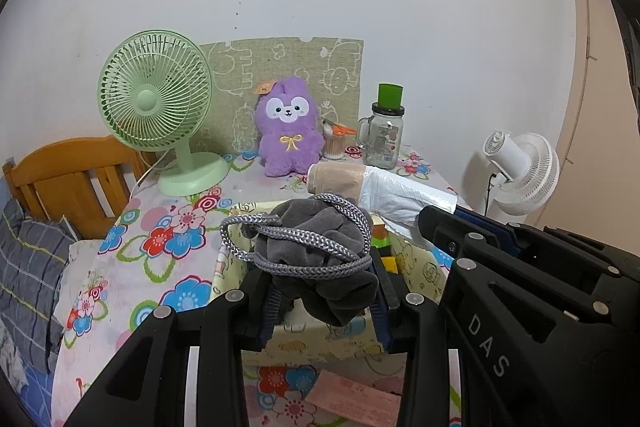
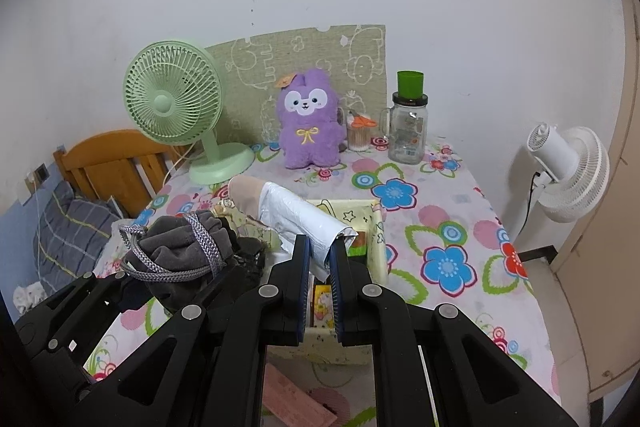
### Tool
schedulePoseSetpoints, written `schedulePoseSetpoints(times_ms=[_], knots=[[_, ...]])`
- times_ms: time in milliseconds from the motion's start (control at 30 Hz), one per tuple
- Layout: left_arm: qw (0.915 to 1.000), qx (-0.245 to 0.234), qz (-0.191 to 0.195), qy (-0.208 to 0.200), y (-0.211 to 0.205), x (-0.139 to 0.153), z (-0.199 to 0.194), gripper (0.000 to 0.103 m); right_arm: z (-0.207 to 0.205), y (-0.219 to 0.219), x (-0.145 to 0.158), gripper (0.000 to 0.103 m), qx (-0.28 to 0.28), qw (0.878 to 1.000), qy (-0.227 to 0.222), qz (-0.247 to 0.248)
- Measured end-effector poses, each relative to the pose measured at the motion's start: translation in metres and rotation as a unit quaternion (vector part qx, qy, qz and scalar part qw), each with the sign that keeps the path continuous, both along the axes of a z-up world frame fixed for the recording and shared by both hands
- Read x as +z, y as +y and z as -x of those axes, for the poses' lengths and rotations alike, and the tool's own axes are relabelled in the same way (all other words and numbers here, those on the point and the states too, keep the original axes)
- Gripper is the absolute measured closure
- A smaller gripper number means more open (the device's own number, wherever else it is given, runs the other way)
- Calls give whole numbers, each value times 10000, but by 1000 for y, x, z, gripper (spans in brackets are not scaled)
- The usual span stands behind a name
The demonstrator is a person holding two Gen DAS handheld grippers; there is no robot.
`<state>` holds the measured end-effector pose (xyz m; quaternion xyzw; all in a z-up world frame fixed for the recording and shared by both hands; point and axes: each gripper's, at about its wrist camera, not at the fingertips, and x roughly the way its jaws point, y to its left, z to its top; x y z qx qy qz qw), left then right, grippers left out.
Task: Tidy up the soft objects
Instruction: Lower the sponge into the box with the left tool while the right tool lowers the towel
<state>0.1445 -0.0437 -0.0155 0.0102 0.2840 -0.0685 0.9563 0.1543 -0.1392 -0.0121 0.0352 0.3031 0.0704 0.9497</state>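
Grey velvety fabric, a drawstring pouch (image 1: 320,259) wound with a braided grey cord (image 1: 296,239), sits bunched between the fingers of the left gripper (image 1: 324,295), which are closed against its sides and carry it clear of the table. Directly below and just beyond those fingers lies the yellow printed fabric box (image 1: 332,343). The right gripper (image 2: 320,259) is pinched nearly closed on the near end of a roll of plastic bags (image 2: 288,211), white at the fingers and beige at the far end; the roll slants forward and to the left from the fingertips, over the box's open top, where coloured items show between and below the fingers.

Step in hand, as judged: both soft items are held over the box, ahead of being placed. The next move calls for lowering each into free space in the box and opening the fingers, taking care that the loose cord does not snag a fingertip.

Surface: a table under a floral cloth (image 2: 440,227). Well beyond the fingertips, against the white wall, stand a green desk fan (image 1: 156,99), a purple plush toy (image 1: 290,129) and a glass jar (image 1: 384,139). Right of the fingers, off the table, is a white fan (image 2: 568,171); left, a wooden bed frame (image 1: 68,179).
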Motion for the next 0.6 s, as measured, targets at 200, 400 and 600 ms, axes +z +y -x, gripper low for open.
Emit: schedulePoseSetpoints(times_ms=[200, 400, 600], knots=[[9999, 69, -30, 72, 3, -7, -13, 64, -15, 4, -8, 91, 73, 9999, 109, -45], [9998, 81, -70, 193, 6, -17, -27, 64, -30, 5, -18, 91, 93, 9996, 253, -57], [9993, 63, -79, 349, 6, -27, -38, 61, -40, 7, -28, 91, 16, 9993, 368, 35]])
